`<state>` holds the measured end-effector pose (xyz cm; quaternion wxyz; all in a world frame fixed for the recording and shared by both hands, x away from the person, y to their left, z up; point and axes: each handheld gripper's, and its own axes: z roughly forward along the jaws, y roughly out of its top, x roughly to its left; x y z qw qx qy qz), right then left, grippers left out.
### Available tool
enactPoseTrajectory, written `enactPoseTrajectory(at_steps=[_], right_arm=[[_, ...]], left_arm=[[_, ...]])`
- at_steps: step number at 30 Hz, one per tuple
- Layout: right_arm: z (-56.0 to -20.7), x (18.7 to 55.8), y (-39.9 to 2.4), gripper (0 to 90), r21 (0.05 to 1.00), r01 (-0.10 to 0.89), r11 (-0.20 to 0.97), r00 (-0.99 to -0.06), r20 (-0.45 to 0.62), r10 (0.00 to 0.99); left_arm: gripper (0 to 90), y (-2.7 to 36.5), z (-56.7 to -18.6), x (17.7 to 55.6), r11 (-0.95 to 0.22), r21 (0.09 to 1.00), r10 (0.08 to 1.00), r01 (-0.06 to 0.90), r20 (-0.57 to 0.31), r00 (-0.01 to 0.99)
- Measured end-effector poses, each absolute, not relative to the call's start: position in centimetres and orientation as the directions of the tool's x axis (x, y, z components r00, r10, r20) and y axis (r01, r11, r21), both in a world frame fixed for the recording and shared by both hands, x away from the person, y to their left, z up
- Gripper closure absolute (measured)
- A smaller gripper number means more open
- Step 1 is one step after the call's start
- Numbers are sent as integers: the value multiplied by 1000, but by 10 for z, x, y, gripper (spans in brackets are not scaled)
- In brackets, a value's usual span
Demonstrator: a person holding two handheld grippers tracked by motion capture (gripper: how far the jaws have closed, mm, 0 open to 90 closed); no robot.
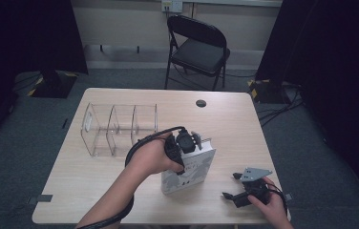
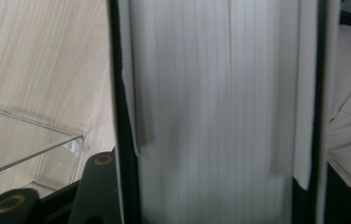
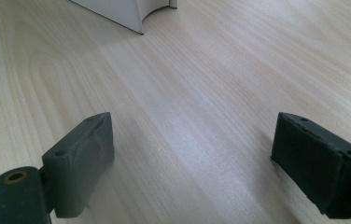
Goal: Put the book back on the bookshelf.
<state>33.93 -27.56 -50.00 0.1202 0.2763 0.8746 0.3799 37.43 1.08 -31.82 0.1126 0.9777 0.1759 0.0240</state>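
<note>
On the left half of the table (image 1: pixel 96 191) I see the clear acrylic organizer (image 1: pixel 119 128), three open compartments side by side, all with nothing in them. I judge it light, rigid and easy to knock aside.

Just right of it, near the middle, stands the book (image 1: pixel 189 171), upright and tilted a little, its lower edge on the wood. My left gripper (image 1: pixel 183 143) comes down on its top edge with the jaws clenched across the whole thickness; in the left gripper view the white page block (image 2: pixel 215 112) runs straight up between the dark covers. It looks thick, so I expect real weight, stiff along the spine but loose at the open page edge, where the covers could splay and the block sag. The covers look smooth and may slip. I would keep the hold across both covers, near the spine, and above the middle so it hangs without swinging.

At the near right, my right gripper (image 1: pixel 237 187) rests low over bare wood, jaws spread wide with nothing between them, well apart from the book.
</note>
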Motion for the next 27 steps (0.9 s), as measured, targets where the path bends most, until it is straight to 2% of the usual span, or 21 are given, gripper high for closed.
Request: enactPoseTrajectory(at_steps=[7, 14, 27], right_arm=[[-500, 339, -276, 122, 730, 392, 560, -820, 1, 573], [-500, 339, -276, 121, 730, 391, 561, -821, 1, 571], [-500, 339, -276, 121, 730, 393, 559, -820, 3, 572]], left_arm=[[505, 8, -318, 374, -920, 203, 343, 334, 8, 939], [527, 5, -316, 373, -901, 179, 402, 395, 4, 916], [531, 15, -310, 368, -878, 177, 454, 446, 6, 891]])
